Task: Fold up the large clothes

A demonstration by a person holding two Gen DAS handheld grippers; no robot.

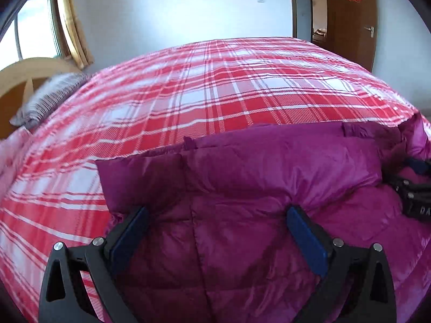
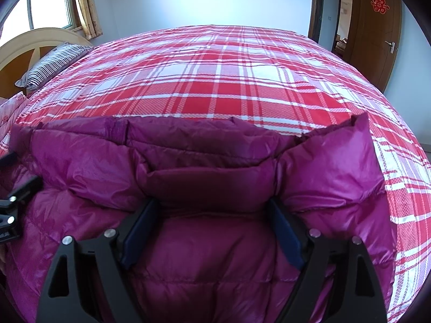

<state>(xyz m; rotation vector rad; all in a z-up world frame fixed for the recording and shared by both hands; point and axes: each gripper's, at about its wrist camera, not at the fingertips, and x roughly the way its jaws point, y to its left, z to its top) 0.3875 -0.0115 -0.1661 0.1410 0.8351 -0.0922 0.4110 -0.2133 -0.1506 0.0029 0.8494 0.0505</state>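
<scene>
A puffy magenta quilted down jacket [image 1: 256, 188] lies folded on a red and white plaid bed cover [image 1: 202, 86]; it also shows in the right wrist view [image 2: 204, 255]. My left gripper [image 1: 218, 212] is open, its blue-padded fingers [image 1: 304, 237] wide apart over the jacket's left part. My right gripper [image 2: 212, 207] is open too, its fingers [image 2: 285, 239] straddling a thick fold of the jacket's right part. The right gripper's body shows at the right edge of the left wrist view [image 1: 414, 196].
A striped pillow [image 2: 51, 64] and a wooden headboard [image 2: 29, 43] are at the far left. A window with yellow curtains [image 2: 86, 5] is behind them. A brown door [image 2: 377, 27] stands at the far right. The plaid cover [image 2: 215, 80] stretches beyond the jacket.
</scene>
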